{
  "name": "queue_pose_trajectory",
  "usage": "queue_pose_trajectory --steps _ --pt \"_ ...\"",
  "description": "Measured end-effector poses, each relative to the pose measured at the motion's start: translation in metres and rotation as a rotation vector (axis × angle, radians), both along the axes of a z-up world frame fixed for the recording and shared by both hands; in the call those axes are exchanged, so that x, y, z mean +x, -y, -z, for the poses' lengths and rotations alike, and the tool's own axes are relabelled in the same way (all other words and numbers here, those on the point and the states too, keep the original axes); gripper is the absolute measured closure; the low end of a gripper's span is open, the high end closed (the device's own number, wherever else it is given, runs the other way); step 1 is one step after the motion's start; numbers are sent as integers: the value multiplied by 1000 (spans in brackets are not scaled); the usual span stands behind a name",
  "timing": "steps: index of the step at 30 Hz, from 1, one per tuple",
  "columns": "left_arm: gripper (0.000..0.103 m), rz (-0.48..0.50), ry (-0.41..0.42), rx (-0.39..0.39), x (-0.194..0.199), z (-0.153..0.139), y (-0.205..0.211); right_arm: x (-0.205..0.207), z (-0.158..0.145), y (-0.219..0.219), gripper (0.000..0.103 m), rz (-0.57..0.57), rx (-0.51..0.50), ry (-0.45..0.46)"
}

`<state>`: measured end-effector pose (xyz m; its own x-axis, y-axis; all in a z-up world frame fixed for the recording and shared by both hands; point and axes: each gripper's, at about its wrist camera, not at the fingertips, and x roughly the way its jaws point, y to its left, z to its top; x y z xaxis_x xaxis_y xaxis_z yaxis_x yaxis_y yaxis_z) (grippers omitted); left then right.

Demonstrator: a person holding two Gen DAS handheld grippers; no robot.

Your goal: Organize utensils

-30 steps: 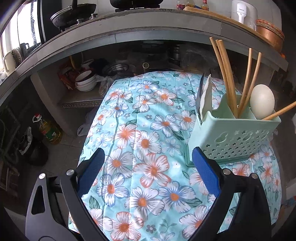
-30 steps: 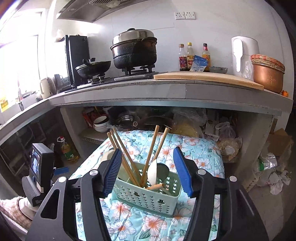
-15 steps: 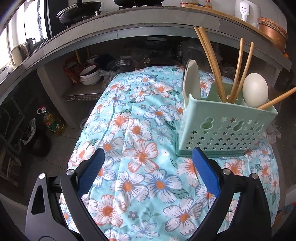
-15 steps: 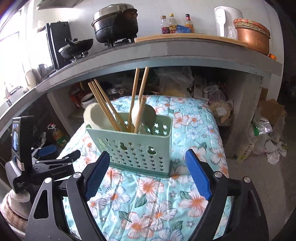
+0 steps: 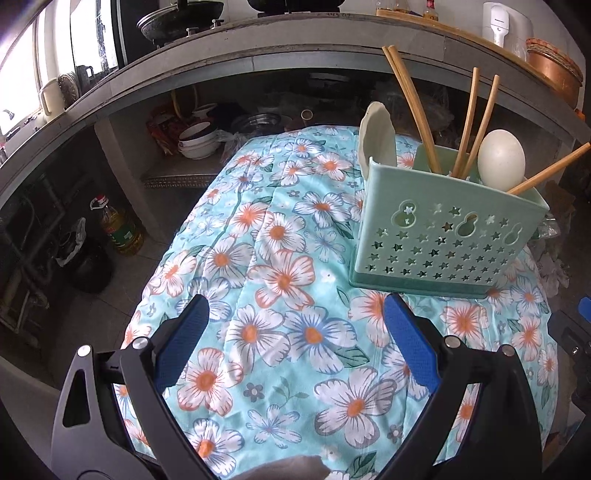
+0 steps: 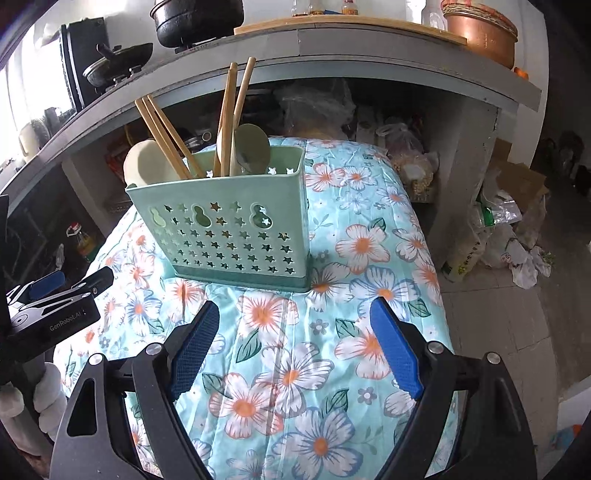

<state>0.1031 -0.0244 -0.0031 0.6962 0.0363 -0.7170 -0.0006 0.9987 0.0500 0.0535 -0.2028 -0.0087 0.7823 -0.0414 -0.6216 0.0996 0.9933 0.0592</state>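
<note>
Both tools, left [image 5: 295,317] and right [image 6: 293,315], tilt down over the floral cloth [image 6: 280,332], jaws apart, gripping nothing, near the utensil basket [image 6: 225,229]

A floral cloth [image 5: 280,258], pale blue with white and orange flowers, covers a table. Behind the table runs a grey concrete kitchen counter [image 6: 369,40]. On top of the counter sit a dark lidded pan [image 5: 181,20], a black cooking pot [image 6: 197,20], a wooden board [image 6: 332,27], a white kettle [image 5: 498,22] and a copper-coloured pot [image 6: 480,26]. Under the counter, a shelf holds stacked white bowls [image 5: 195,142]. On the floor left of the table stands a bottle of yellow oil [image 5: 118,229]. Right of the table, plastic bags [image 6: 513,243] lie on the floor.
</note>
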Motion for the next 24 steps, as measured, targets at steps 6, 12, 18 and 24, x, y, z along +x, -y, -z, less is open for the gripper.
queue_pose_trajectory --steps 6,12,18,24 --pt "12 3 25 10 -9 -9 -2 -16 -10 1 21 28 -22 43" --pt "12 -16 31 21 -20 -12 -11 -30 -16 7 22 54 -18 72" --pt "12 -54 53 44 -32 -17 -25 -41 -22 10 22 71 -18 102" --pt "12 -86 61 53 -36 -21 -38 -42 -28 12 22 85 -19 119"
